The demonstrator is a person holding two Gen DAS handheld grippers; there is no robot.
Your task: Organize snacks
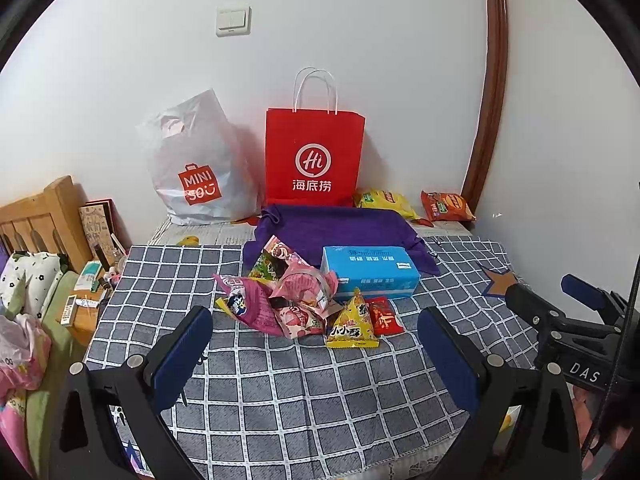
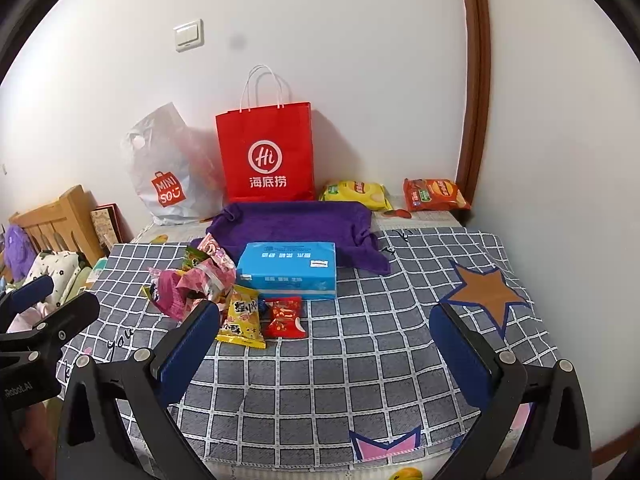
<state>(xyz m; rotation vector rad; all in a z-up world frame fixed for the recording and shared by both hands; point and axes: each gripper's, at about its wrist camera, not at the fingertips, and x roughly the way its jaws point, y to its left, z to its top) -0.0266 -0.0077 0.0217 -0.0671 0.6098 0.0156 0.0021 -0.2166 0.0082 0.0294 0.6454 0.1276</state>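
The left gripper [image 1: 316, 344] hovered low over the checked cloth [image 1: 280, 400] that covered the desk, its jaws released and spread wide with nothing between them. The right gripper [image 2: 324, 340] hung beside it at much the same height, jaws likewise spread and empty; its black body showed at the right edge of the left wrist view.

Just beyond the fingertips lay the heap of snacks. Nearest were a yellow triangular packet [image 1: 352, 326] and a small red packet [image 1: 384, 316], side by side and touching. To their left, pink and purple bags [image 1: 280, 300] were piled loosely on one another. Behind the heap, touching it, sat a blue tissue pack [image 1: 370, 272], lying flat. An orange star patch [image 2: 486, 292] marked the cloth off to the right.

Farther back a purple towel [image 1: 332, 228] lay spread, its front edge under the tissue pack. At the wall stood a red paper bag [image 1: 314, 156], upright, with a white plastic shopping bag [image 1: 196, 168] slumped just beside it on the left. To the right of the red bag lay a yellow chip bag [image 1: 384, 202] and an orange chip bag [image 1: 446, 206], near each other but apart.
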